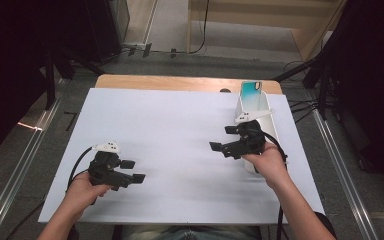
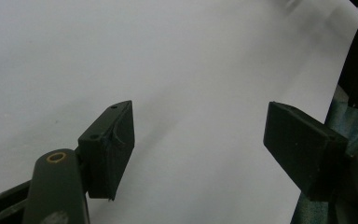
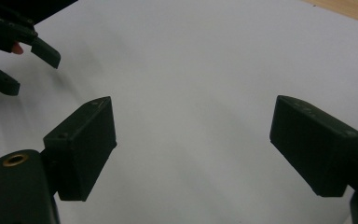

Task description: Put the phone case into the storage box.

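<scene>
White holder point(image 1: 267, 107) just behind right gripper point(image 1: 223, 139), fingers point(image 3: 81, 144) apart, empty

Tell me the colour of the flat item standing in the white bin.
Teal fading to white, dark-edged flat item; high view.

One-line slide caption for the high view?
Two hand-held black claws, left claw and right claw, both open and empty over a white table sheet, beside a tall white rectangular bin.

I see a tall white holder point(image 1: 260, 112) standing upright near the right edge of the white sheet point(image 1: 170, 135), far end toward the wooden table edge. A teal-backed phone point(image 1: 251, 91) stands upright at its far end.
</scene>
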### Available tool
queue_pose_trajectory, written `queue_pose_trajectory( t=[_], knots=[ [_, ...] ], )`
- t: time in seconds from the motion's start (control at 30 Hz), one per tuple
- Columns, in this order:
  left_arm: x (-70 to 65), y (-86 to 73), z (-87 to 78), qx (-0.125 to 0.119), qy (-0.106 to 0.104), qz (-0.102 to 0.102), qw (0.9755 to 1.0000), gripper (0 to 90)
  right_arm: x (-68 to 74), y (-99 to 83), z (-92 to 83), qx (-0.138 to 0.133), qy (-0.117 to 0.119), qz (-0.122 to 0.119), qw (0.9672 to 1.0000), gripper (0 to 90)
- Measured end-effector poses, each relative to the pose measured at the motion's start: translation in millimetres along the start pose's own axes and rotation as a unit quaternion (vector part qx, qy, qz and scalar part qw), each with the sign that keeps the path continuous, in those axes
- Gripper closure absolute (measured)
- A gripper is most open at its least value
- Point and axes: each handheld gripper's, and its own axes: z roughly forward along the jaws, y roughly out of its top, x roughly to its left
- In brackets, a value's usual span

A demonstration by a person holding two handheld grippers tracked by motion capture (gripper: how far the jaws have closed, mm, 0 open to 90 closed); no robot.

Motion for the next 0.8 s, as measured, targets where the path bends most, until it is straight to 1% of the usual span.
queue_pose_trajectory(
  t=[0.1,0.13,0.2,0.23,0.27,0.37,0.4,0.47,0.63,0.8],
  knots=[
    [0.2,0.1,0.0,0.000,-0.001,0.001,1.0000,24.5,2.3,-3.7,-1.1,-0.001,0.006,-0.003,1.0000,13.1],
    [0.2,0.0,0.0,0.000,0.000,0.001,1.0000,24.5,3.8,-5.8,-1.6,-0.001,0.008,-0.009,0.9999,14.3],
    [0.4,0.1,0.0,0.000,0.000,0.001,1.0000,24.5,5.0,-8.5,-2.1,-0.003,0.009,-0.013,0.9999,16.6],
    [0.5,0.1,-0.1,0.000,0.000,0.001,1.0000,24.5,5.8,-9.8,-2.3,-0.002,0.012,-0.010,0.9999,17.1],
    [0.4,0.1,-0.3,0.000,0.000,0.000,1.0000,24.5,5.7,-11.2,-2.2,-0.003,0.013,-0.013,0.9998,17.1],
    [0.1,0.0,-0.6,0.000,0.000,0.002,1.0000,24.5,6.3,-14.5,-3.0,0.000,0.017,-0.006,0.9998,17.1],
    [0.0,0.1,-0.7,0.000,0.000,0.002,1.0000,24.5,6.4,-15.7,-3.1,-0.001,0.018,-0.010,0.9998,17.1],
    [-0.2,0.1,-0.6,-0.002,-0.002,0.002,1.0000,24.5,7.8,-17.7,-3.9,0.000,0.022,-0.008,0.9997,17.1],
    [0.3,0.0,-0.4,-0.003,0.000,0.000,1.0000,24.4,10.2,-24.6,-5.2,-0.006,0.031,-0.024,0.9992,17.9],
    [0.2,0.5,-1.1,-0.009,0.002,0.002,1.0000,24.4,12.7,-32.1,-4.9,-0.005,0.042,-0.026,0.9987,18.0]
  ],
)
